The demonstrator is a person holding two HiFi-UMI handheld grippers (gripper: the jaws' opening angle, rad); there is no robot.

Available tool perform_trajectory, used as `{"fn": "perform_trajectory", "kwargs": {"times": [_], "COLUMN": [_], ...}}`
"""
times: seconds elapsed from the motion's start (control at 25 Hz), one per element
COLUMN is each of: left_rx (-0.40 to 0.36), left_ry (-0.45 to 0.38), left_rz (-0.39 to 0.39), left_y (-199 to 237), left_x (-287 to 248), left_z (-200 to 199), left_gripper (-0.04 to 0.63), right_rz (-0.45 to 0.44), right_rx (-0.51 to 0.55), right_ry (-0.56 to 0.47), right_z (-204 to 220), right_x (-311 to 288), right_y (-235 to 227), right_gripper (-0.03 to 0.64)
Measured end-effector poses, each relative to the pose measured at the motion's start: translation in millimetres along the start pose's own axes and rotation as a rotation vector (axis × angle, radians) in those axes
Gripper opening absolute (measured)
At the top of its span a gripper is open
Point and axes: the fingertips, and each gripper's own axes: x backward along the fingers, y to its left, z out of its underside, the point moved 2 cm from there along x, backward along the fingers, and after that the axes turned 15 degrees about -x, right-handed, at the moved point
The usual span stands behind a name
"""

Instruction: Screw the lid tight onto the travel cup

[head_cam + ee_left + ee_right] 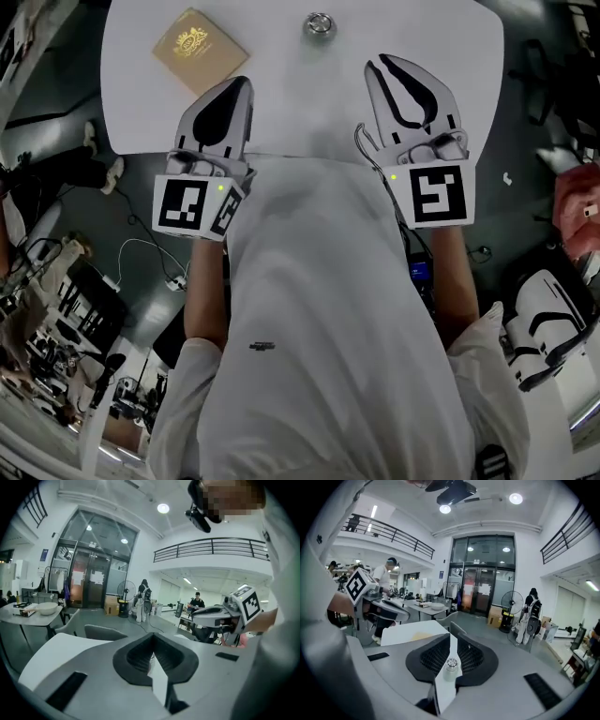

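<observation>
My left tool (244,84) fully closed, empty, above near tabletop (281,66) edge. My right tool (388,64) almost closed, thin slit showing, holding nothing. Travel cup (319,24) stands far centre, apart from both; tan box (200,50) far left.

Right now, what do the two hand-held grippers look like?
Pale grey shells with black curved pads on the left hand-held gripper and right hand-held gripper, a black-and-white marker cube behind each. Thin cable loops beside the right one. Person in white shirt.

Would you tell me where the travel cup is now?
In the head view, the travel cup stands on the white table's far side, right of the tan box.
</observation>
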Motion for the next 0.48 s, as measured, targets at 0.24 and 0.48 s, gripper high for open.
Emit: {"fn": "perform_trajectory", "kwargs": {"times": [0.24, 0.48], "left_rx": [0.02, -0.026], "left_ry": [-0.059, -0.118], "left_rz": [-0.041, -0.024], "left_y": [-12, -25], "left_x": [13, 17], "left_z": [-21, -40], "left_gripper": [0.003, 0.003], "right_rz": [0.01, 0.011], "right_rx": [-0.093, -0.098], "right_ry": [-0.079, -0.109], "right_z": [3, 9], "right_x": [18, 29], "right_y": [-11, -5], "right_gripper": [0.04, 0.04]}}
